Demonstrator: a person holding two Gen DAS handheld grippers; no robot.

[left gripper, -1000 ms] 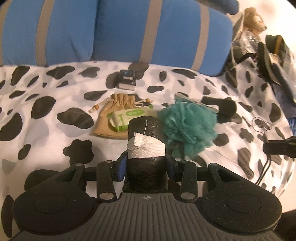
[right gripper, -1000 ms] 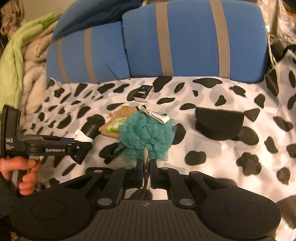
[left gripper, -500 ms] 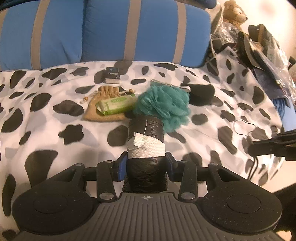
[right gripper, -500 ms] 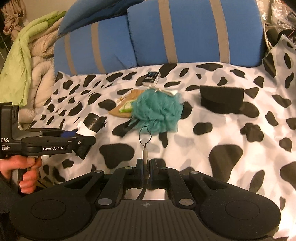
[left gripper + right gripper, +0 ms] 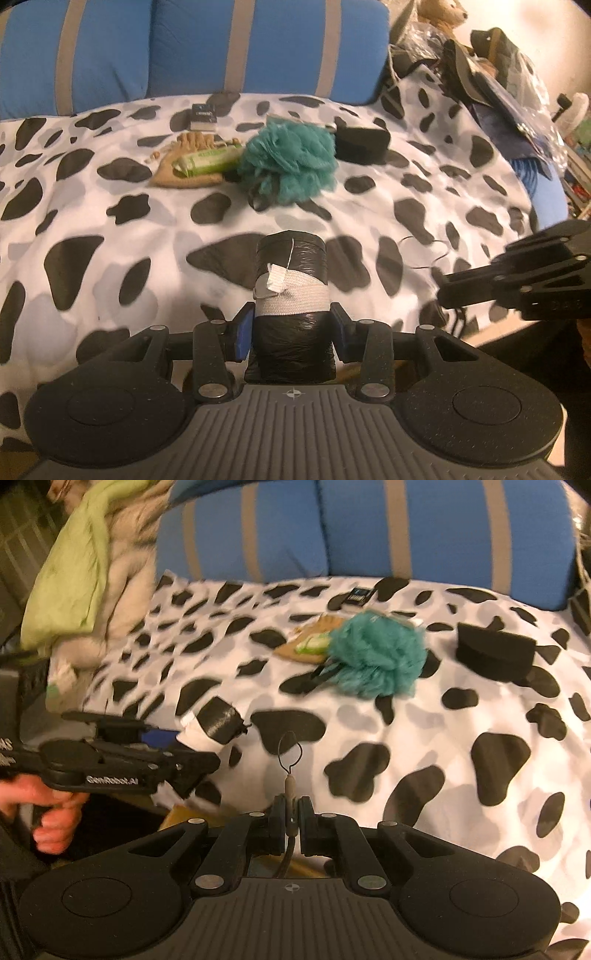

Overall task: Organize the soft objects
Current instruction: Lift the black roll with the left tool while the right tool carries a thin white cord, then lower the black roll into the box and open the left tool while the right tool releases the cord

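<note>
My left gripper (image 5: 291,325) is shut on a black plastic roll (image 5: 291,288) wrapped with a white band, held above the near edge of the cow-print bed. The roll also shows in the right wrist view (image 5: 218,720). My right gripper (image 5: 291,812) is shut on a thin cord with a wire loop (image 5: 290,753). A teal bath pouf (image 5: 291,162) lies mid-bed, also in the right wrist view (image 5: 376,657). A tan drawstring pouch (image 5: 181,173) carries a green wipes pack (image 5: 210,160). A black foam block (image 5: 362,142) sits right of the pouf.
Blue striped cushions (image 5: 258,48) line the back of the bed. A small dark box (image 5: 203,116) lies near them. Clutter with a teddy bear (image 5: 439,14) is piled at the back right. Green and cream blankets (image 5: 85,572) are heaped to the left in the right wrist view.
Both grippers have pulled back toward the near edge of the bed, so the pouf and pouch look farther away. The roll and the cord stay gripped.
</note>
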